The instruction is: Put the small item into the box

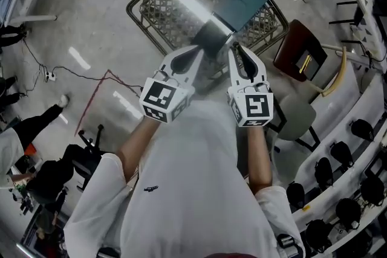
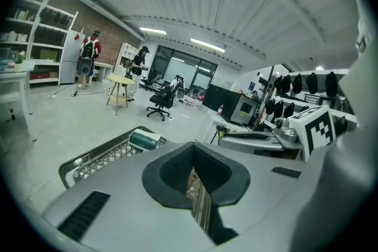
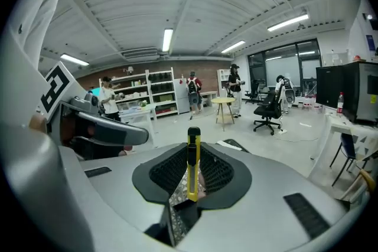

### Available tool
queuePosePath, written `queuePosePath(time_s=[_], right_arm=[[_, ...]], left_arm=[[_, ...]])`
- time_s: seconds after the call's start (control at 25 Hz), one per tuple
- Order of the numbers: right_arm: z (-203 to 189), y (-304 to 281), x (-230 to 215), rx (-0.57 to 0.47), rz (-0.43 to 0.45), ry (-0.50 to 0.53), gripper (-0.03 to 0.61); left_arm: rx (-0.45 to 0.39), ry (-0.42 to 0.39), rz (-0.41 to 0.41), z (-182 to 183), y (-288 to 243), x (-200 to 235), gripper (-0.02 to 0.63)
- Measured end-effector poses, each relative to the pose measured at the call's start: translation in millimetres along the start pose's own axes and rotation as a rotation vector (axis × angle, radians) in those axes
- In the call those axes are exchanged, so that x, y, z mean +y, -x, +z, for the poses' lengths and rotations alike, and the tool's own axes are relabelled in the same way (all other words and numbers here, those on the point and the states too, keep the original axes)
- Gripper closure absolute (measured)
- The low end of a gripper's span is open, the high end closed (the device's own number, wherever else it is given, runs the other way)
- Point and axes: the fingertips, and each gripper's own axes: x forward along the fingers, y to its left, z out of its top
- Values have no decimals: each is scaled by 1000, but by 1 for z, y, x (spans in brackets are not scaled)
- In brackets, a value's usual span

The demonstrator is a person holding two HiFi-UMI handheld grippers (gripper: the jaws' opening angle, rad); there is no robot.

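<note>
Basket: a wire basket (image 1: 140,9) stands on the floor, below and ahead of both tools.
Box: a dark teal shape (image 1: 245,0) lies in the basket. It is probably the box, though glare blurs it.
Left tool (image 2: 198,180): the jaws are pressed together with nothing between them.
Right tool (image 3: 189,177): it is clamped on a yellow knife (image 3: 192,162), which stands upright.
Progress: the knife is picked up and held near the basket's edge. Lowering it into the box and letting go are left.
</note>
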Motion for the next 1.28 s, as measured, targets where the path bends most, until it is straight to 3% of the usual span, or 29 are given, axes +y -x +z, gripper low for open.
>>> queuePosePath(time_s=[0.6,1.28], right_arm=[[-80,-74,-4,130,194,58,525],[-177,-139,-1,297,352,187,523]], left_arm=[[70,62,111,-64,-32,45,612],[149,124,152,-129,-57,73,612]])
